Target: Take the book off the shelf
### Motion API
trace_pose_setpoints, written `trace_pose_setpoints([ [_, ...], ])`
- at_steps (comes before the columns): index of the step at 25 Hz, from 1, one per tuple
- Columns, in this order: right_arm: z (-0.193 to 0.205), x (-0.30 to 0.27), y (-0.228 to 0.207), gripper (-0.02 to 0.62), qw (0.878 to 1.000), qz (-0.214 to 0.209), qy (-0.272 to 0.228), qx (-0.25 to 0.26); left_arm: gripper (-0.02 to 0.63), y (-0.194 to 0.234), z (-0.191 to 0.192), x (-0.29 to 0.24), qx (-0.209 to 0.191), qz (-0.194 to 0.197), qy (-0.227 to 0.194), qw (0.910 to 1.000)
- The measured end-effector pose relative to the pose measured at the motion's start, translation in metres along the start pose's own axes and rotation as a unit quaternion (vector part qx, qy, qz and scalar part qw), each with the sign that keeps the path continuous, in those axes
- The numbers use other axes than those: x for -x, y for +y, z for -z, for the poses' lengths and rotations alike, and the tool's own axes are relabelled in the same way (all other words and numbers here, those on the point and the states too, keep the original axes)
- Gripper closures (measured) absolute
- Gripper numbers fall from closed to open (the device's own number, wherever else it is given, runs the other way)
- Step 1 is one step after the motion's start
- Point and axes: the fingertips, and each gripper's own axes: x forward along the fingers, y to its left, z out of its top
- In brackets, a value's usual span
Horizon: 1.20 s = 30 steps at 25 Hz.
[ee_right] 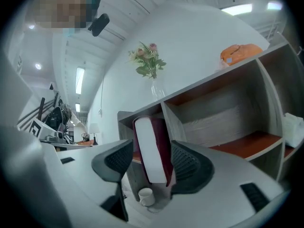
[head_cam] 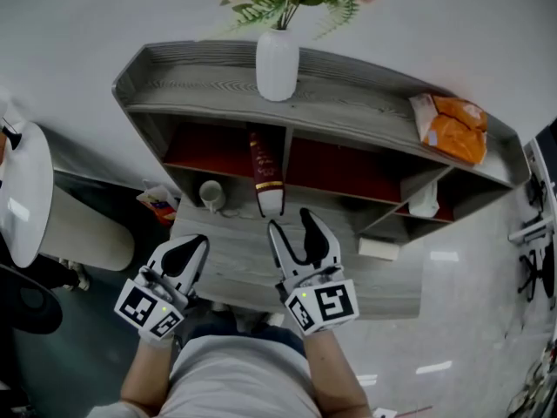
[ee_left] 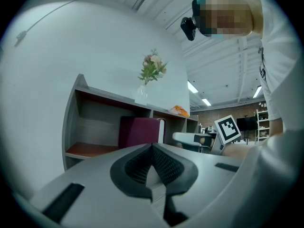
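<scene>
Currently the approach step is in hand. The right hand-held gripper [head_cam: 291, 225] is open and empty, just short of the book [head_cam: 264, 168], which stands in the shelf [head_cam: 365, 111] against the centre divider. The next move calls for advancing and closing on the book. The left hand-held gripper [head_cam: 193, 247] is closed and empty.

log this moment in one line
phase: approach | right gripper: open, aimed at book, not gripping | left gripper: shut, empty | book: upright in shelf

White vase [head_cam: 277, 64] (pink flowers), orange packet [head_cam: 452, 127] far right, cup [head_cam: 211, 195] below.
</scene>
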Motion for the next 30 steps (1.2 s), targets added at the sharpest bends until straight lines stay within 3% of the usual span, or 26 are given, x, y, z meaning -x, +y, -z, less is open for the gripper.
trace_pose_setpoints([
  [8, -0.002, -0.030, 0.007, 0.270, 0.998, 0.046, 0.017, 0.033, 0.591, 0.028, -0.012, 0.006, 0.004, 0.010, -0.007, 0.9999],
  [22, 0.009, -0.086, -0.003, 0.258, 0.993, 0.105, 0.043, 0.042, 0.591, 0.071, -0.015, 0.031, 0.007, -0.006, -0.004, 0.9999],
  [30, 0.020, -0.104, -0.006, 0.259, 0.991, 0.105, 0.064, 0.044, 0.591, 0.082, -0.008, 0.041, 0.010, -0.023, 0.005, 0.9997],
])
